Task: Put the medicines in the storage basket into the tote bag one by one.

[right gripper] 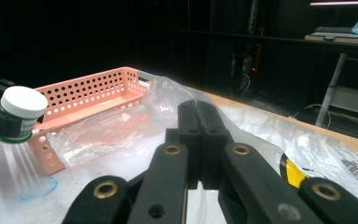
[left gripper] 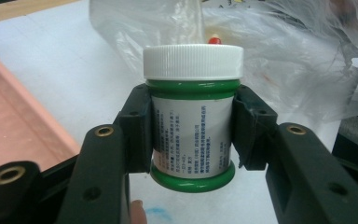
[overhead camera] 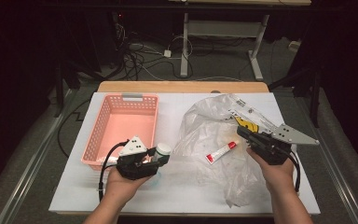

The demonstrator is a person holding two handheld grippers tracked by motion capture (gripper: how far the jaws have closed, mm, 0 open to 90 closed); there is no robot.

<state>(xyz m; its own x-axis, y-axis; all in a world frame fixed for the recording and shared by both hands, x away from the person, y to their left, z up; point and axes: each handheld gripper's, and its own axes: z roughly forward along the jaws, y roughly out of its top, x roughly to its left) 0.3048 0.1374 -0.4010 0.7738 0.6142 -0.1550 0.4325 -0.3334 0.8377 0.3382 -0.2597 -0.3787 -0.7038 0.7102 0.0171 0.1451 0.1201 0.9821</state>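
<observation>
From the high view I see my left tongs (overhead camera: 154,156) near the front left of the white table (overhead camera: 177,191), clamped on a small green jar (overhead camera: 161,153) with a white lid, just beside the near right corner of the pink basket (overhead camera: 123,127). A hand (overhead camera: 121,183) grips the tongs' body from below. To the right, my right tongs (overhead camera: 240,134) rest on a crumpled clear plastic bag (overhead camera: 209,135) that spreads over the right half of the table, and a second hand (overhead camera: 277,170) holds them. A small white tube with a red cap (overhead camera: 220,152) lies on or in the bag, between the two tongs; I cannot tell which. A yellow patch shows on the bag by the right tongs.

In the left gripper view, I have the jar (left gripper: 192,126) upright between the two black jaws, which press its labelled sides; the white ribbed lid (left gripper: 192,62) stands clear above them. The basket's pink edge (left gripper: 32,112) runs along the left, the bag (left gripper: 279,60) lies behind the jar, and a fingertip shows at the bottom edge.

In the right gripper view, my right tongs (right gripper: 198,140) have their jaws closed flat against each other, and I cannot tell whether any film is caught between them. The bag (right gripper: 270,140) lies under and beyond them, with its yellow mark (right gripper: 292,172) at the right. Farther left I see the basket (right gripper: 91,91) and the jar (right gripper: 21,114) in the left tongs, held above the table, with a faint blue ring mark (right gripper: 39,189) on the surface below
</observation>
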